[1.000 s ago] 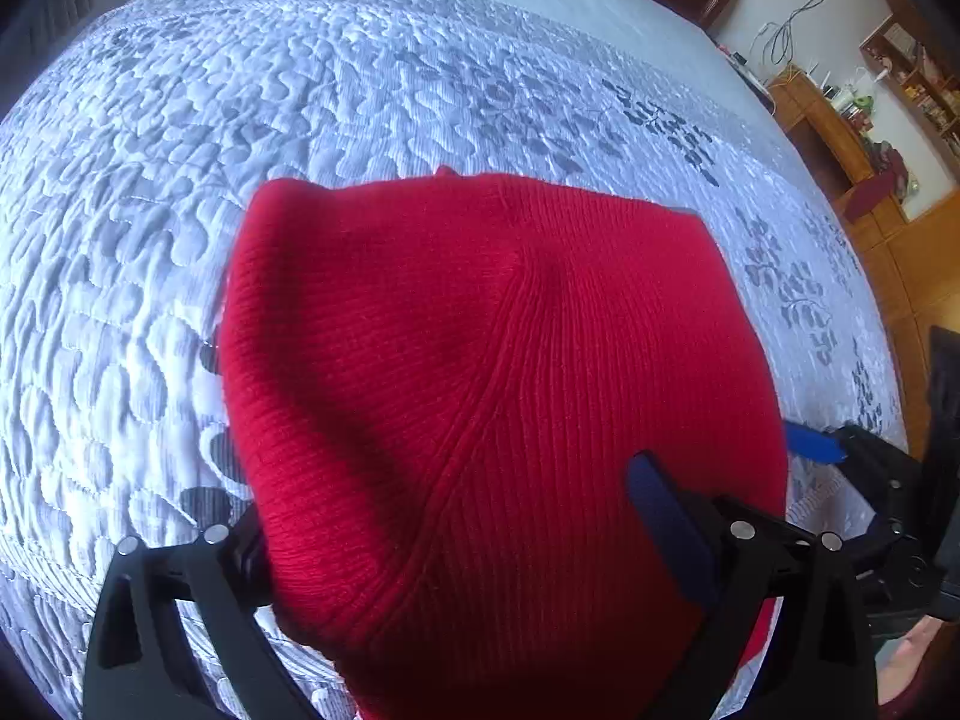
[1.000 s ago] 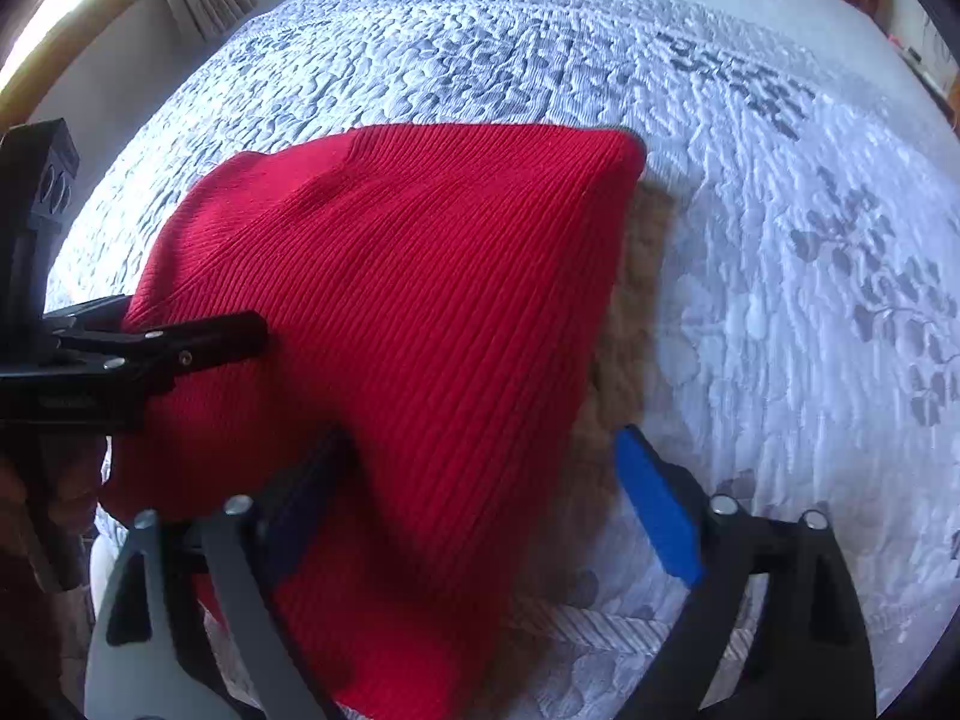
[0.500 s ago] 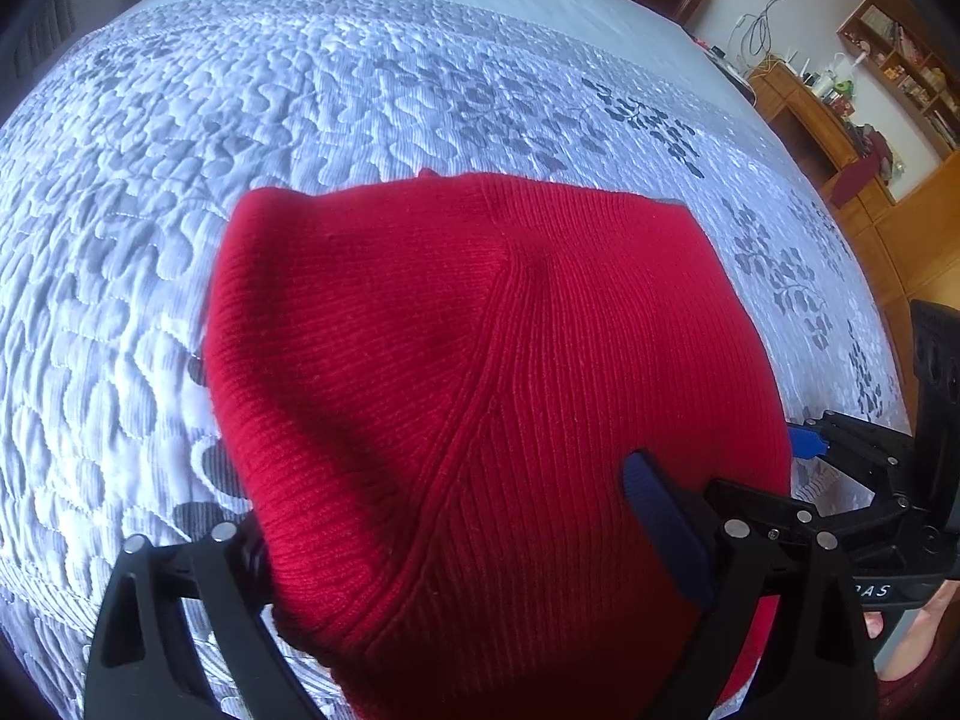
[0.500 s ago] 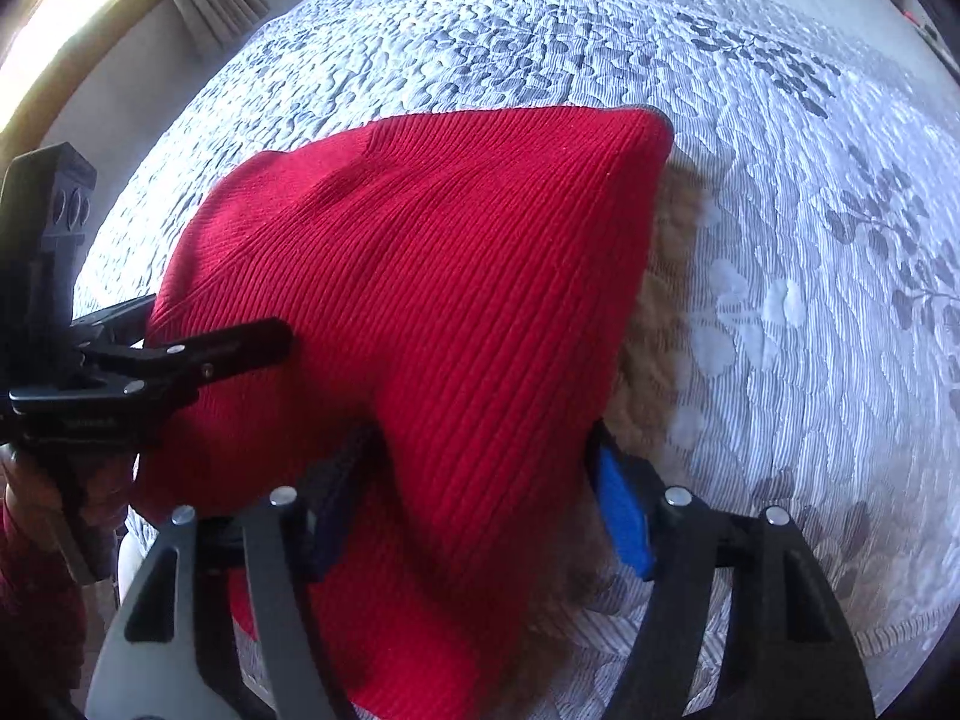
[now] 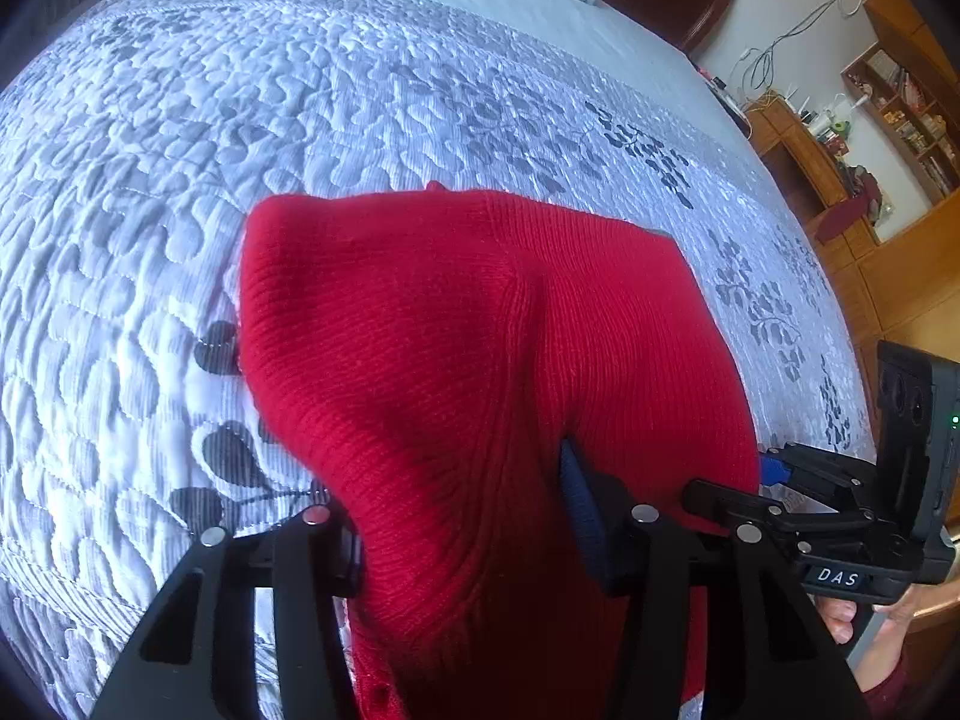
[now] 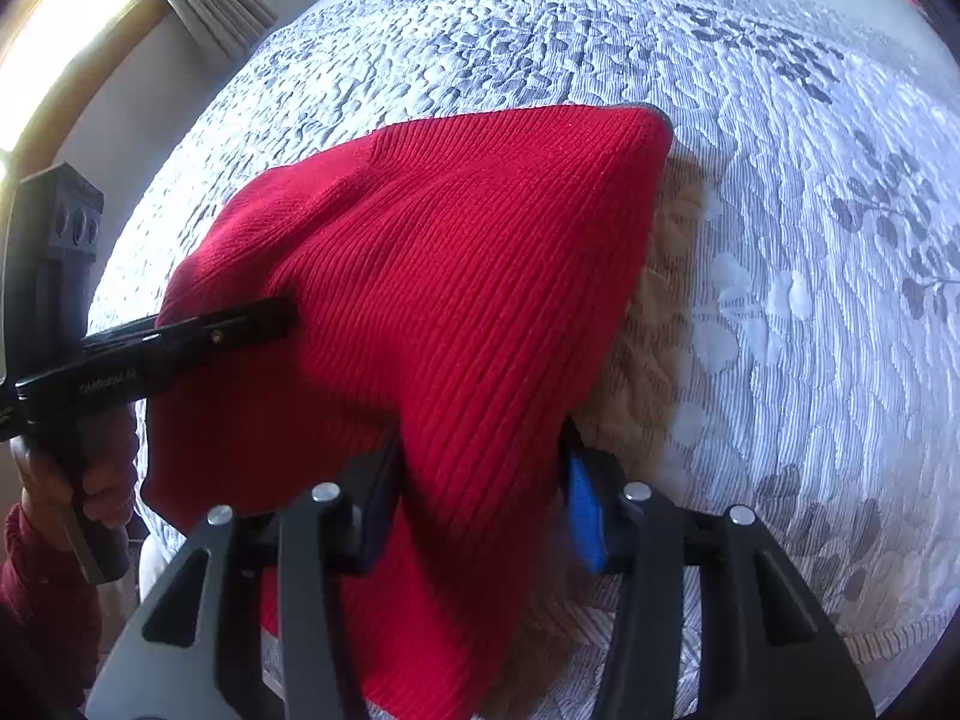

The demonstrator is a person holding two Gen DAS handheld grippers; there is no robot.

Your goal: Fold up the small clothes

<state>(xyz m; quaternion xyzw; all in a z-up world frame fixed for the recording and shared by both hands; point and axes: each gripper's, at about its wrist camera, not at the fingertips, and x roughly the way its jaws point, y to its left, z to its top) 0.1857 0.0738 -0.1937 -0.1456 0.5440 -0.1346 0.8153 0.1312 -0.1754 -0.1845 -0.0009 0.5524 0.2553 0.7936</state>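
A red knit hat (image 5: 480, 372) lies on the grey-patterned quilted bedspread (image 5: 300, 120), its near edge bunched. The left gripper (image 5: 462, 534) and right gripper (image 6: 480, 492) have just been closing, and each now pinches that knit fabric.

Open quilt (image 5: 300, 120) surrounds the red hat (image 5: 480, 330).

White letters reading "DAS" stand on a small black plate on the body of the right tongs (image 5: 774, 483), seen at the lower right of the left wrist view. In the right wrist view, a line of small pale print runs along the black arm of the left tongs (image 6: 282, 315), at about (image 6: 108, 385), but it is too blurred to read. No other writing can be made out.
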